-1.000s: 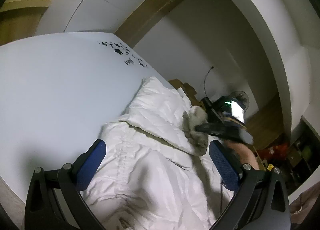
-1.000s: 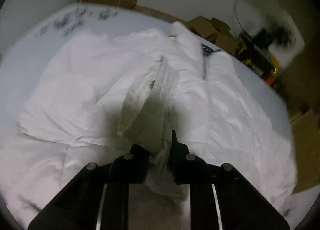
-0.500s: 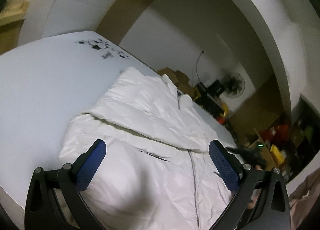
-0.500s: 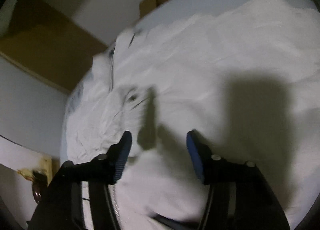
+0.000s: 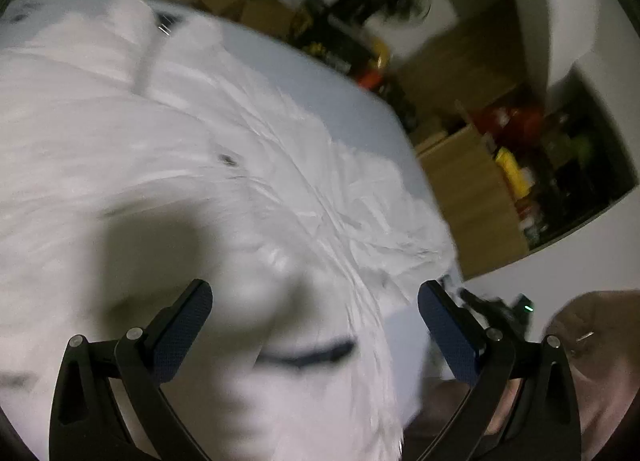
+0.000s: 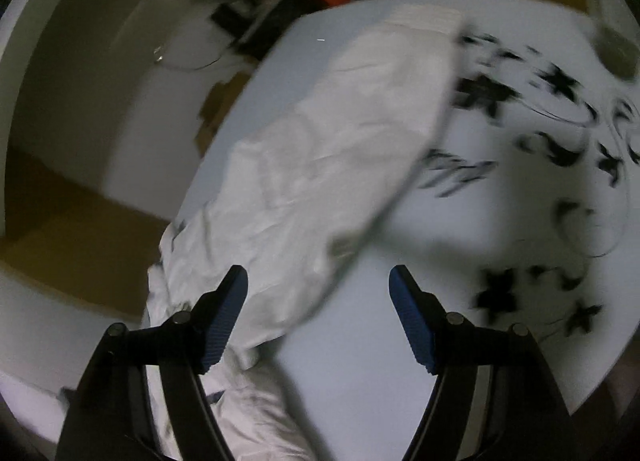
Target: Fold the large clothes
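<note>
The large white garment (image 5: 208, 165) lies spread over the pale tabletop (image 5: 340, 101), filling the left wrist view from 9 o'clock round to 4 o'clock, its collar end up near 11 o'clock. In the right wrist view the same garment (image 6: 328, 149) runs as a long band from 1 o'clock down to 7 o'clock, beside the black leaf print on the tabletop (image 6: 520, 201) at 3 o'clock.

The left hand-held gripper (image 5: 316, 325) stands wide apart above the cloth with nothing between its pads. The right hand-held gripper (image 6: 318, 313) is opening; a corner of the garment shows in the gap between its fingers, but the pads do not press on it.

Both views are smeared with blur, so exact edges are hard to read.

Risks from here, as a judgement:
- The cloth is puffy and slick-looking; a pinch taken on one layer only could let the fold slide open
- The garment's lower end, at 7 o'clock in the right view, hangs close to the tabletop edge, so a pull that way could drag it off
- A fast, blurred approach could bunch the fabric instead of catching a clean hem
</note>
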Action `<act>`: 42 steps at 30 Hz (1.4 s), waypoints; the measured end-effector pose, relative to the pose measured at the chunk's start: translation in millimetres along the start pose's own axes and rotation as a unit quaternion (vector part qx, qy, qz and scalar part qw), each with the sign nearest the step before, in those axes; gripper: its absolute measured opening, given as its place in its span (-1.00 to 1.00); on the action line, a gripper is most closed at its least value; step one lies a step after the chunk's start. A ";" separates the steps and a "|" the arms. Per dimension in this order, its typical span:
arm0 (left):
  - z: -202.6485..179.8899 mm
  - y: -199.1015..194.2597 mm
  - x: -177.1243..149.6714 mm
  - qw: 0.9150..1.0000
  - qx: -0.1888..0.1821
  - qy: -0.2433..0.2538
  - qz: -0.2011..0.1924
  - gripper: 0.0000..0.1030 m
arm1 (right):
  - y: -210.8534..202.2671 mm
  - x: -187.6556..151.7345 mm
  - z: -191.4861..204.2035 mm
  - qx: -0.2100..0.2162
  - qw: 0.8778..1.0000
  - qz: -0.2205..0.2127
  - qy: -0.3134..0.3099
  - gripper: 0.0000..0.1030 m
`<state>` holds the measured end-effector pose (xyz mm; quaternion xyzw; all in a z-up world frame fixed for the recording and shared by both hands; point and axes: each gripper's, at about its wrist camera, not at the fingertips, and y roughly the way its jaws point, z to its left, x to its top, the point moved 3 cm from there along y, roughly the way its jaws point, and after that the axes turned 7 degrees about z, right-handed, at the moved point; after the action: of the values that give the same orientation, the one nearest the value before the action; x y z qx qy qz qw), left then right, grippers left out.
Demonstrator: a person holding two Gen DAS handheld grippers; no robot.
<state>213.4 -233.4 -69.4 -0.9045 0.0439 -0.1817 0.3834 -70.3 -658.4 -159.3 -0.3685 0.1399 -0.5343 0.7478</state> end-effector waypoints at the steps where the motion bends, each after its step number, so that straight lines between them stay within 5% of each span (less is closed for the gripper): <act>1: -3.0 22.5 10.4 1.000 0.007 -0.003 0.009 0.99 | -2.1 8.0 -6.9 -0.002 1.000 -0.005 0.008 0.43; 7: -16.3 95.7 46.3 0.999 0.029 0.027 0.018 0.99 | 0.0 55.3 -19.7 -0.029 0.999 -0.018 0.027 0.43; 21: -9.1 147.4 79.4 0.999 0.046 0.021 0.015 0.99 | 33.3 99.7 -29.7 0.014 0.996 -0.016 0.082 0.43; 26: -15.4 163.5 92.4 0.998 0.053 0.041 0.010 0.99 | 43.4 116.5 -18.4 -0.011 0.997 -0.024 0.078 0.40; 27: -15.7 164.2 92.7 0.998 0.053 0.043 0.008 0.99 | 46.0 119.0 -17.9 -0.023 0.996 -0.025 0.081 0.13; 28: -15.9 165.0 92.9 0.998 0.052 0.045 0.006 0.99 | 52.0 121.6 -20.8 -0.035 0.995 -0.019 0.093 -0.43; 30: -15.9 166.4 92.0 0.997 0.048 0.052 0.006 0.99 | 60.5 122.4 -29.6 -0.009 0.993 -0.005 0.116 -0.81; 33: -12.6 162.5 91.0 0.999 0.027 0.044 0.009 0.99 | 51.8 121.4 -27.8 0.014 0.992 -0.010 0.125 -0.89; 37: -10.7 148.0 97.0 1.000 -0.017 0.007 0.021 0.99 | 3.2 111.7 22.8 0.037 0.995 -0.068 0.060 -0.91; 40: -15.6 107.2 99.8 0.999 -0.046 -0.006 -0.010 0.99 | -33.5 94.4 82.9 0.042 0.993 -0.107 -0.007 -0.92; 42: -15.0 61.1 95.5 0.998 -0.033 -0.002 -0.057 0.99 | -50.7 76.4 126.5 0.043 0.989 -0.127 -0.059 -0.92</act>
<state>300.4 -307.4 -75.0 -0.9182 -0.0029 -0.1998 0.3420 0.5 -684.5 -22.5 -0.3811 0.0246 -0.6078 0.6962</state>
